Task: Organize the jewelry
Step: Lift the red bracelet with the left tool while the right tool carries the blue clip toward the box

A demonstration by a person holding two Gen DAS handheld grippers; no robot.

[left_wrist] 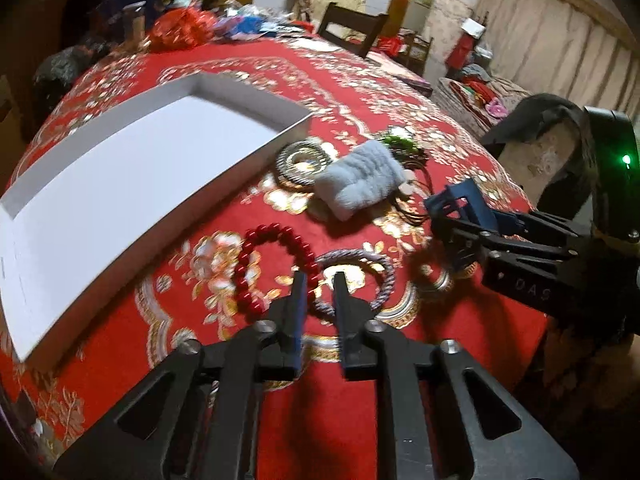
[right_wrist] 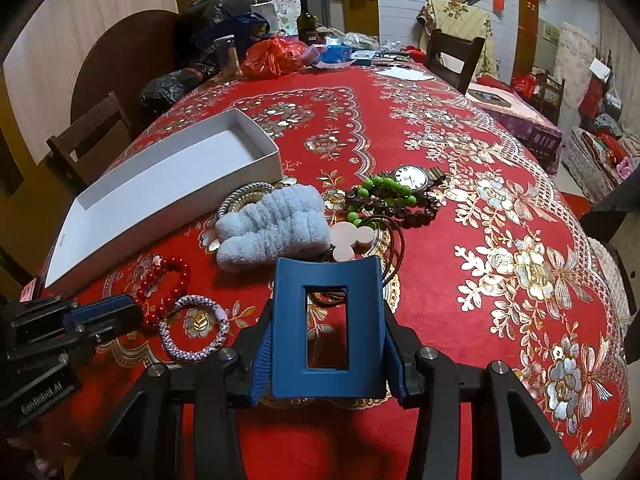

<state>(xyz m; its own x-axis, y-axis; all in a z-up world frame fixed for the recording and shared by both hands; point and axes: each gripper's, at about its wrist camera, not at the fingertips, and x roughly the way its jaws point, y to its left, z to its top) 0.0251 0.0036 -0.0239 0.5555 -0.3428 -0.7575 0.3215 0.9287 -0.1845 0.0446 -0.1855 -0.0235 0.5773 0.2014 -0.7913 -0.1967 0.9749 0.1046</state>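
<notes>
The right gripper [right_wrist: 328,320] clamps a blue hair clip [right_wrist: 326,340] above the red tablecloth [right_wrist: 460,240]. The left gripper [left_wrist: 320,280] hovers with its jaws parted and empty over a red bead bracelet [left_wrist: 276,264] and a braided hair tie [left_wrist: 360,280], near the white box [left_wrist: 120,184].

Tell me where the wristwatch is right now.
In the right wrist view the wristwatch lies on the red tablecloth, right of the white box, touching the green bead bracelet at the far end of the jewelry pile.
</notes>
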